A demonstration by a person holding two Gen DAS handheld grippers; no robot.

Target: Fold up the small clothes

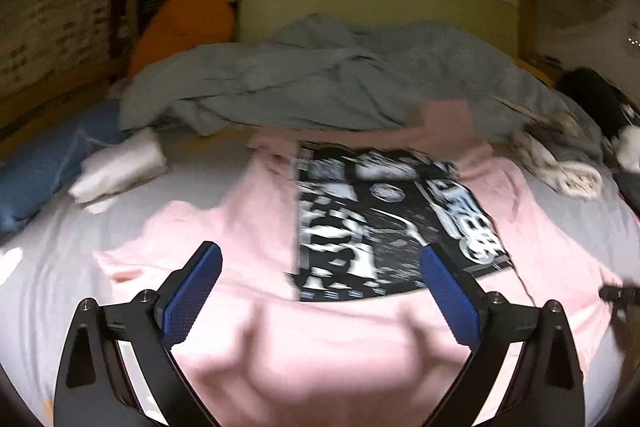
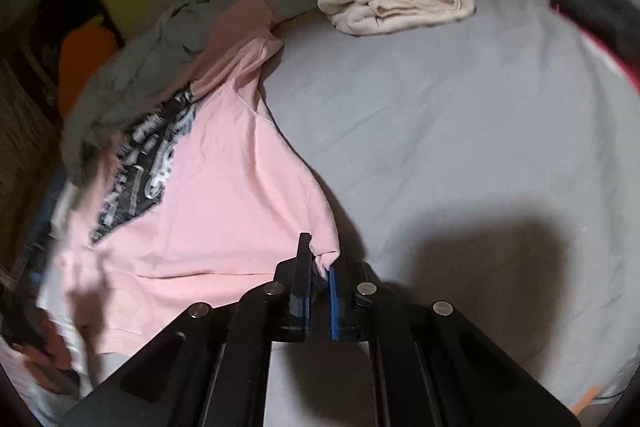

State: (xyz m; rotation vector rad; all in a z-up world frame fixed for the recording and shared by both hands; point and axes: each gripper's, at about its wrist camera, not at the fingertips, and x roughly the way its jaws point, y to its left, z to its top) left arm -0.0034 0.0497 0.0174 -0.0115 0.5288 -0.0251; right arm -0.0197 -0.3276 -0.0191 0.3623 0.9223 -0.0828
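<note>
A pink T-shirt (image 1: 248, 227) with a black-and-white print (image 1: 384, 219) lies spread on the pale bed sheet (image 1: 48, 259). In the left wrist view my left gripper (image 1: 320, 251) hovers over the shirt's lower part. It is open wide, and nothing is between its blue pads (image 1: 192, 303). The right wrist view shows the same pink T-shirt (image 2: 224, 187) from its side. There my right gripper (image 2: 320, 263) is shut on a bunched corner of the shirt's edge, which is pinched between the fingers just above the sheet (image 2: 460, 127).
A crumpled grey blanket (image 1: 320, 83) lies behind the shirt. Folded white cloth (image 1: 120, 167) and a blue garment (image 1: 40, 167) sit at the left. An orange cushion (image 1: 184, 23) leans at the back. A folded cream and grey pile (image 2: 400, 3) rests at the far end of the sheet.
</note>
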